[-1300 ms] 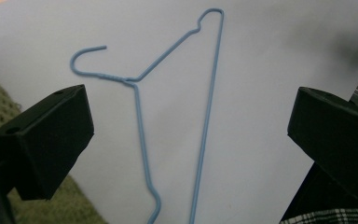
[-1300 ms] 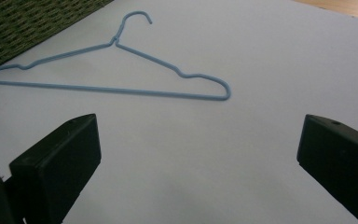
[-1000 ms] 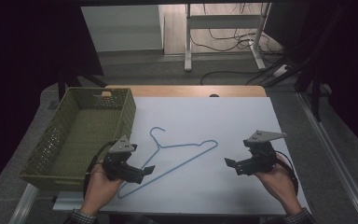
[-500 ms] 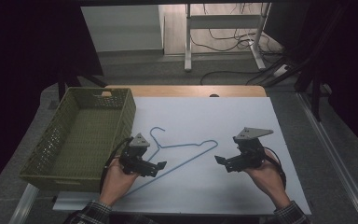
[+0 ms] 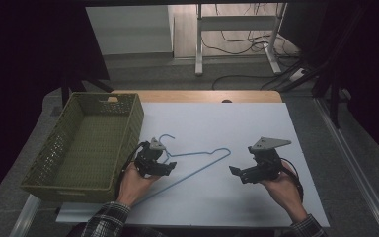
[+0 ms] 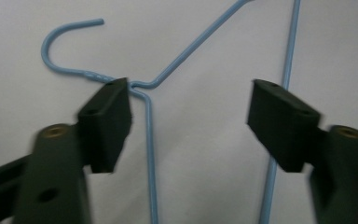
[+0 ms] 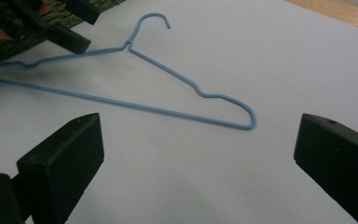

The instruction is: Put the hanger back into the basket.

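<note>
A light-blue wire hanger [image 5: 202, 160] lies flat on the white table top [image 5: 256, 123], hook toward the basket. My left gripper [image 5: 169, 167] is low over the hanger's neck end. In the left gripper view its jaws [image 6: 191, 116] have just been closing and straddle the hanger [image 6: 150, 154]: one shoulder wire runs between them, the long bar passes by the right pad, and the left pad's tip meets the twisted neck. My right gripper [image 5: 237, 173] hovers open to the right of the hanger [image 7: 168, 111], nothing between its jaws [image 7: 196, 154].
A green woven basket [image 5: 134, 121] with nothing in it stands at the table's left edge, close beside the left hand. A wooden strip [image 5: 197, 96] borders the far side. Beyond the table are floor, cables and desk legs.
The left hand has moved right and down onto the hanger's neck end, and its jaws stand narrower than before. The right gripper has stayed about where it was.
</note>
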A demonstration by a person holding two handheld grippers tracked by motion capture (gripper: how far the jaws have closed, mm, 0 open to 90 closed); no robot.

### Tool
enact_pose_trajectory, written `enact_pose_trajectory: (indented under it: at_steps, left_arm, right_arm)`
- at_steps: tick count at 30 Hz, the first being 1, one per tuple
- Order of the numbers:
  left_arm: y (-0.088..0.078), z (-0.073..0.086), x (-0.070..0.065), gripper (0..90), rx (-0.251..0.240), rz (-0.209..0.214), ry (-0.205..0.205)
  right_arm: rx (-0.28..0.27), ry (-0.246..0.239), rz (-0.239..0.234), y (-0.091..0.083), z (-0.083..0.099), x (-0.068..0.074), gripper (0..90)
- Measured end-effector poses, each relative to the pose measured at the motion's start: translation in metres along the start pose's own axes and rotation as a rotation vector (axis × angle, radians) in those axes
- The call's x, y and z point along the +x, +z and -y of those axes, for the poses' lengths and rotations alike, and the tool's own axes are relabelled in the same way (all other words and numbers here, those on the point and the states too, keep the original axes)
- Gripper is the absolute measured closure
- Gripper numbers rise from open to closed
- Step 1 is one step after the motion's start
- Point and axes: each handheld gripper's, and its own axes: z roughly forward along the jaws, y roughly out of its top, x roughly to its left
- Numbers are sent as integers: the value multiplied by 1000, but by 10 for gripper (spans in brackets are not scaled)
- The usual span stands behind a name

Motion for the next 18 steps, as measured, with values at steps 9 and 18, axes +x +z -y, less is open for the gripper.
enact_pose_trajectory:
  at_steps: [9,18]
  left_arm:
    - [16,6,15,657,65,-7,-55]
    - [28,11,17,769,127,-51,-66]
  right_arm:
    - [19,-14,4,1,2,0,18]
    - [26,-15,7,2,3,-1,22]
